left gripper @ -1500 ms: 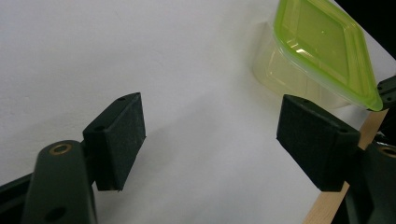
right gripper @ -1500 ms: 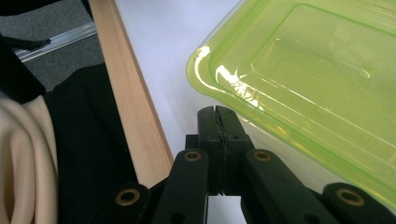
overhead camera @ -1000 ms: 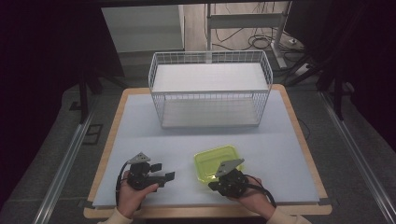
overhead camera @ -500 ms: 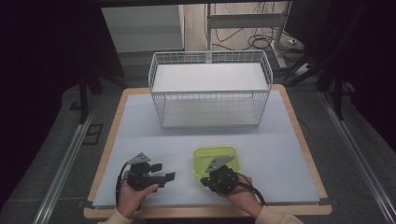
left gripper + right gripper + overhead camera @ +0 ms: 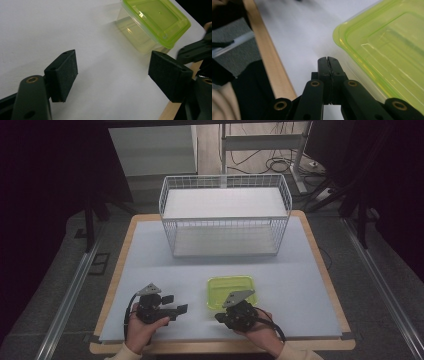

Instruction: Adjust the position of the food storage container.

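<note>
Translucent lime-green lidded plastic container (image 5: pixel 231 291) sits flat on the pale grey tabletop (image 5: pixel 150 265), near the front edge, right of centre, well apart from the white wire basket (image 5: pixel 225 215) at the back. Right hand-held gripper (image 5: pixel 328 60): jaws pressed fully together, empty, tips just beside the container's near corner, at lid-rim level. Left hand-held gripper (image 5: pixel 112 72): jaws spread wide, nothing between them, resting on the tabletop to the left, the container off beyond its right jaw. Risk, as judged: with its jaws closed, the right tool can only nudge; a push at the corner would likely slide or turn the light box rather than seat it. If opened this close, one jaw may catch the lid rim. Wooden border (image 5: pixel 270 60) lies close behind the right tool, so little room to draw back. Open tabletop between container and basket looks ample.
</note>
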The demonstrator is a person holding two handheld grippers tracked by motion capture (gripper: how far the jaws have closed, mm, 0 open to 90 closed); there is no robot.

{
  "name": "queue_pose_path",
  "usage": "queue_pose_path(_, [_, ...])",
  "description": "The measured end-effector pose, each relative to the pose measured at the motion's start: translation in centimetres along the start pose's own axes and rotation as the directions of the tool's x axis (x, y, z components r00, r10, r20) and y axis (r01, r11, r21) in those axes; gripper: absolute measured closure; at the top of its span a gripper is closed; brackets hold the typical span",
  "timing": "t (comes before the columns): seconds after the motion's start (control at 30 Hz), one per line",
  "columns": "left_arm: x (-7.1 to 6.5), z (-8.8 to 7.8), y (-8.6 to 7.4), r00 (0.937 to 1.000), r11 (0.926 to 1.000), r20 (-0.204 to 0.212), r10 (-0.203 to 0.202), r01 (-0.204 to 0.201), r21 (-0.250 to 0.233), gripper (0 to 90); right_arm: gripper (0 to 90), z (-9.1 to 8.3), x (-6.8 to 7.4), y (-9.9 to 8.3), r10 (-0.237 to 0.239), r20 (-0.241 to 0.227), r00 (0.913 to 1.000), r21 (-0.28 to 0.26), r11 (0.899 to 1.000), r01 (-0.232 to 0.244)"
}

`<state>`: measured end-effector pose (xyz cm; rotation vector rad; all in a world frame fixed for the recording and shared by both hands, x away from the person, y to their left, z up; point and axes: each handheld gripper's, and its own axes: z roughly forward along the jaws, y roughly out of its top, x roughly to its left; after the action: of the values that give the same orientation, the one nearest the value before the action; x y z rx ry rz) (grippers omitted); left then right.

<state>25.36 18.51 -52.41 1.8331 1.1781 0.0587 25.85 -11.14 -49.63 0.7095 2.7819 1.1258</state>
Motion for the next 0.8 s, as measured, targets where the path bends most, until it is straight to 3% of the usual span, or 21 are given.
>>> queue_pose_path(0.13, [0.0,-0.1,0.1,1.0000,1.0000,0.002,-0.003,0.003,-0.005,23.2,89.3,-2.8,-0.6,-0.8,0.025,0.000,0.9997,-0.067,0.997,-0.025])
queue_pose_path(0.3, [-0.2,-0.1,0.2,0.9999,0.9999,0.007,-0.011,0.011,-0.010,23.2,89.2,-6.4,-2.9,-2.5,0.104,0.032,0.9940,-0.148,0.984,-0.098])
queue_pose_path(0.47, [-0.1,-0.3,0.3,0.9998,0.9997,0.006,-0.017,0.017,-0.019,23.2,89.1,-8.8,-5.8,-5.1,0.213,0.047,0.9758,-0.201,0.959,-0.200])
queue_pose_path(0.6, [0.0,-0.3,0.5,0.9997,0.9995,0.006,-0.026,0.026,-0.016,23.2,88.0,-9.3,-7.4,-6.3,0.280,0.036,0.9593,-0.220,0.939,-0.266])
queue_pose_path(0.7, [-0.2,-0.4,0.7,0.9992,0.9992,0.016,-0.036,0.037,-0.014,23.2,77.6,-9.4,-8.1,-6.6,0.307,0.023,0.9515,-0.238,0.926,-0.293])
queue_pose_path(0.8, [-0.4,-0.6,0.9,0.9984,0.9989,0.034,-0.044,0.045,-0.016,23.2,52.0,-9.4,-8.2,-6.5,0.310,0.047,0.9496,-0.287,0.915,-0.284])
